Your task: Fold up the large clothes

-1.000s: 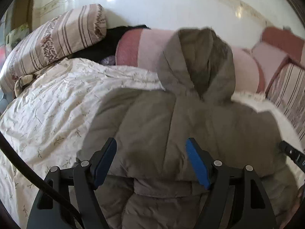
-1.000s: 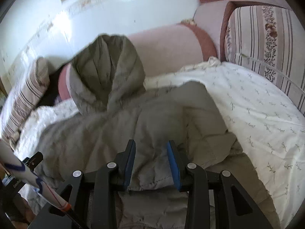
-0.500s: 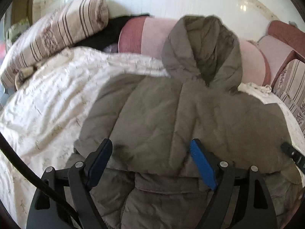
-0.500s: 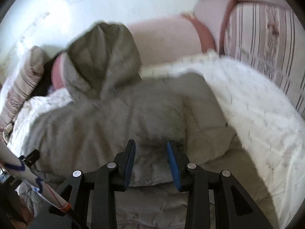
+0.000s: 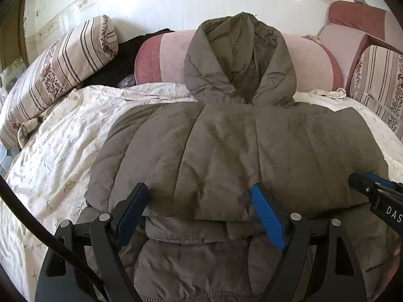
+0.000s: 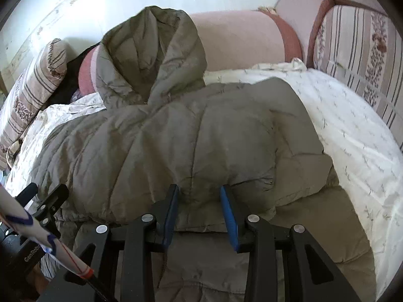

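On the bed (image 5: 58, 151) the coat (image 5: 226, 151) lies folded across its middle, hood (image 5: 239, 58) propped against the bolster (image 5: 171, 58) at the far edge. Our left hand-held gripper (image 5: 201, 206) gapes wide, holding nothing, at the doubled near edge. Our right hand-held gripper (image 6: 199, 209) stands partly open around that same edge, not clamped. We judge the fold just laid; next comes tucking the hood down.

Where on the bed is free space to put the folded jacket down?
Free sheet lies left of the jacket, up to the striped pillow. More sheet is free on its right, toward the striped cushion. The back is crowded: the hood leans on the pink bolster.
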{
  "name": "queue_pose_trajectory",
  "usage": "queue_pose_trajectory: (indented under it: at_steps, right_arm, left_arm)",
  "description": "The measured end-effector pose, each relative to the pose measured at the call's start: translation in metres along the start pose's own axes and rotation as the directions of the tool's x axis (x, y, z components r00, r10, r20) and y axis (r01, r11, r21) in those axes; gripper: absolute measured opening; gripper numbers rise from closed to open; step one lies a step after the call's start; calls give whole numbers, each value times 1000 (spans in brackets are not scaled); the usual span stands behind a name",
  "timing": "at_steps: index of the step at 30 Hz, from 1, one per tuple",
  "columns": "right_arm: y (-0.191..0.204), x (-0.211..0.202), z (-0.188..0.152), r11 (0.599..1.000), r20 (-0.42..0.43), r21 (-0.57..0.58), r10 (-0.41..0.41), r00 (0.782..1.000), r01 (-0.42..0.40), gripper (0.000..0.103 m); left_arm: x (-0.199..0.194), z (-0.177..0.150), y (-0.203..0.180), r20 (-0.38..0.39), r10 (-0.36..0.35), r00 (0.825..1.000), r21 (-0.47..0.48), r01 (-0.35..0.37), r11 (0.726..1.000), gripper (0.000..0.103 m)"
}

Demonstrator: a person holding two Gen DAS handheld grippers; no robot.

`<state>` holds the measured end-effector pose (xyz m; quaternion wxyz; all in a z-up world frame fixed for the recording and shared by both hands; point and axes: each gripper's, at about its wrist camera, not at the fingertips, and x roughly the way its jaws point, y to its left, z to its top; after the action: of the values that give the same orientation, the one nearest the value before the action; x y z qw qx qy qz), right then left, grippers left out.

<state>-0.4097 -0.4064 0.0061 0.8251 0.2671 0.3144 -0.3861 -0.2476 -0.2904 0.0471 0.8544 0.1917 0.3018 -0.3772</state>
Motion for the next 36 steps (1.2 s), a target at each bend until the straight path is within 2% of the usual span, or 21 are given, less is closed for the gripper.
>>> queue_pose_trajectory:
  at_steps: [16, 36]
  right_arm:
    - [3, 6, -3, 999, -19, -32, -28, 999, 27, 39]
    - [8, 9, -4, 996, -21, -68, -57, 998, 55, 42]
  left_arm:
    - [5, -3, -3, -20, 20, 1000, 32, -20, 999, 83]
    - [11, -4, -1, -49, 31, 998, 28, -30, 999, 91]
